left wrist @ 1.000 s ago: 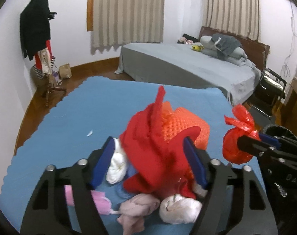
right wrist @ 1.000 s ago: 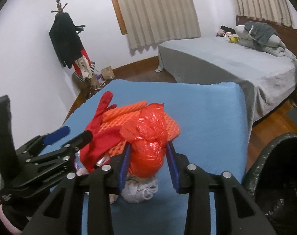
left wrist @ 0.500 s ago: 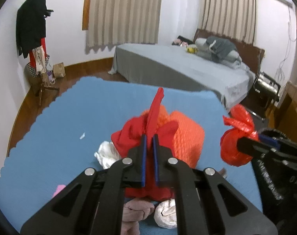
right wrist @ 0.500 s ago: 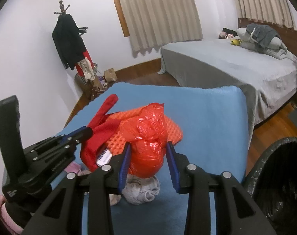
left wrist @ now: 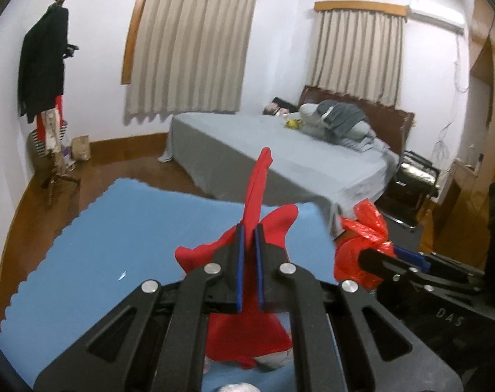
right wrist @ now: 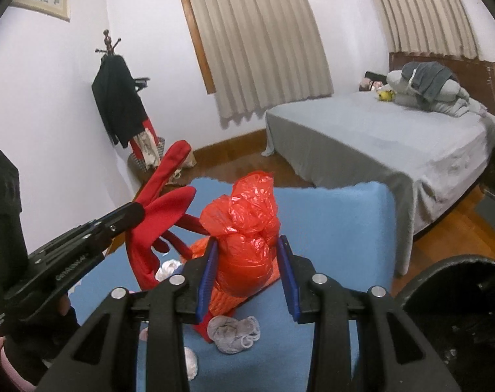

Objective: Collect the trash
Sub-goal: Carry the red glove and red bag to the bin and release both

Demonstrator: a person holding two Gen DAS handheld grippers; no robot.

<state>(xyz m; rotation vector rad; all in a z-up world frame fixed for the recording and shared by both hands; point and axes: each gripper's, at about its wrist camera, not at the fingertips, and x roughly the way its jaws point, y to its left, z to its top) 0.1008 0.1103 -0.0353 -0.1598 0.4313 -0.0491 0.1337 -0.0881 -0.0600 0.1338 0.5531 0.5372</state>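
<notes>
Left wrist view: the left gripper, at lower centre of the frame, has its blue pads pressed together on a red rubber glove; one glove finger stands up above the pads toward mid-frame, and the rest of the glove hangs below, between the black arms. At right centre the right gripper enters from the right edge with a knotted red plastic bag at its tip. Beneath both lies a blue mat with a scalloped left edge, spread on the wooden floor.

Right wrist view: the right gripper, at lower centre, is partly closed, its blue pads clamping the red plastic bag from both sides; the knotted top of the bag rises above the pads. At left centre the left gripper reaches in from the left edge, pinching the red rubber glove, whose fingers splay toward upper right. Below the bag, on the mat, lie an orange foam net, a crumpled grey tissue and white paper wads. A black-lined bin fills the lower right corner.

Background, both views: a bed with grey sheet at right, curtains at top centre, a coat stand at left
</notes>
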